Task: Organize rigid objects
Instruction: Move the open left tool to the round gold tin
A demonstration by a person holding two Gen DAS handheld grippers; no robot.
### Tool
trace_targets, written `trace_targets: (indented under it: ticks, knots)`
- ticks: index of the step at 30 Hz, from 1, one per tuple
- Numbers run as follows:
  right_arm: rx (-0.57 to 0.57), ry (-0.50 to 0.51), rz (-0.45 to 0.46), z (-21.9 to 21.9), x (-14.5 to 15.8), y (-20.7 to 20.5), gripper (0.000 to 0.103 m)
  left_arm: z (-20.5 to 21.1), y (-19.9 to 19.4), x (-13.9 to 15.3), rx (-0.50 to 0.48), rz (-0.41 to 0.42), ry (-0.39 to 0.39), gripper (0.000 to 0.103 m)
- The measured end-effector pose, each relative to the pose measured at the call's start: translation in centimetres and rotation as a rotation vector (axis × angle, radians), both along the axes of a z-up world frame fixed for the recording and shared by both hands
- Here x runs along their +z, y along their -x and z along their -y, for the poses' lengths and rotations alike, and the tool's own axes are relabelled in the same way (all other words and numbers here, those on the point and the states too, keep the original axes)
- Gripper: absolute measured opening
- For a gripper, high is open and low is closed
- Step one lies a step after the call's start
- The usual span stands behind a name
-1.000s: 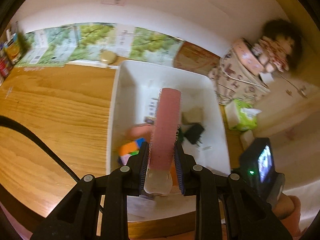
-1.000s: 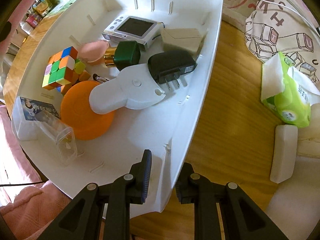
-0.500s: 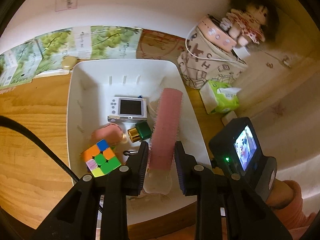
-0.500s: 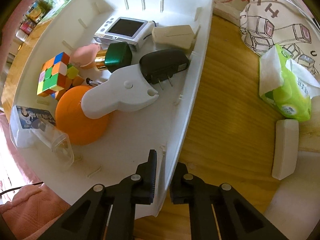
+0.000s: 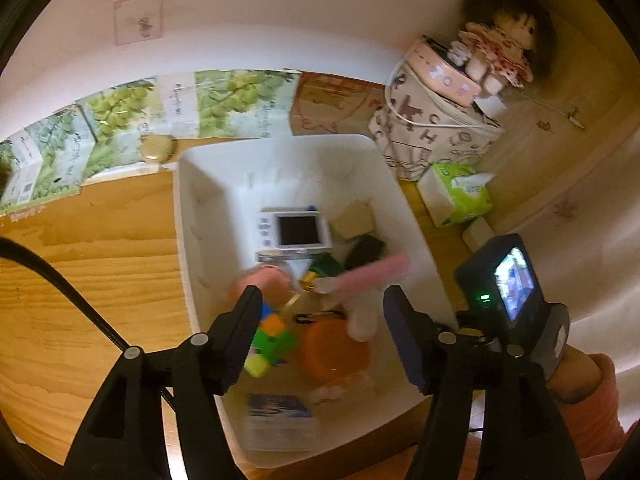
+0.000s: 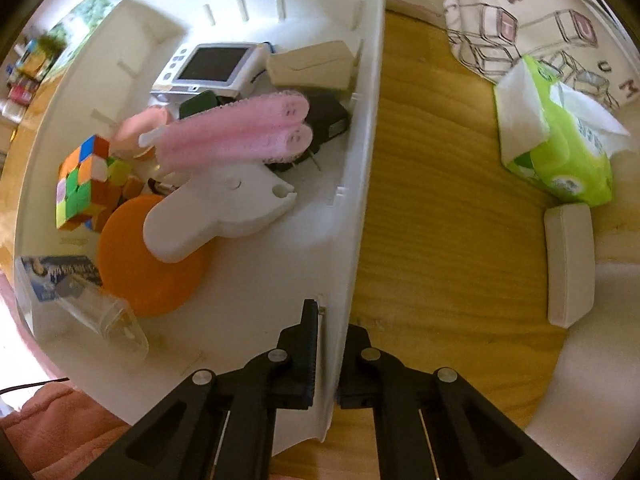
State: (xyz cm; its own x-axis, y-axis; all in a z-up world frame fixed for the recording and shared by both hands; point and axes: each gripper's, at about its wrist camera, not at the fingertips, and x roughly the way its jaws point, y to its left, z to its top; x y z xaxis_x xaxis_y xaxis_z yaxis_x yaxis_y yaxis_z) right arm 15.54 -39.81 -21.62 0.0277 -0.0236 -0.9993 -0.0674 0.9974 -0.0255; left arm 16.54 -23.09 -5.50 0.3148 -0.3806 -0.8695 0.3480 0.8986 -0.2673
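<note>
Found the roller [image 6: 232, 136] inside the bin [image 6: 360, 160], smeared by motion, lying across the heap just over the white tool [image 6: 220, 208], with the camera [image 6: 216, 66] at its 12 o'clock and the cube [image 6: 80, 176] at its 9 o'clock. Could not tell settled from falling. Saw the left gripper [image 5: 322, 296] above it, jaws just opened wide and empty, neither pad touching the roller. Saw the right gripper [image 6: 334, 320] at the bin's 6 o'clock edge, jaws closed on the wall, one inside and one outside, bracing the bin on the counter [image 6: 440, 200]. Judged the step in hand to be the release. Needed, to do it well: keeping the right clamp firm to stop the bin skidding, holding the left jaws apart until sure of the roller's rest, then lifting straight up, clear of the heap, to avoid snagging the bristles or knocking the tool.
</note>
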Motion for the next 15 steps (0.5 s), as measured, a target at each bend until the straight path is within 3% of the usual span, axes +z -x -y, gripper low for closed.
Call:
trace_targets:
  ticks: [3,15]
  knots:
    - [-0.045,-0.004,-0.004,0.6,-0.3,-0.4,0.006,-2.1,-1.1,0.0,0.018,0.013,-0.028,0.078]
    - [-0.191,0.021,-0.027,2.0,-0.6,-1.8,0.01,-11.0,-9.1,-1.1,0.091,0.0,-0.122,0.079]
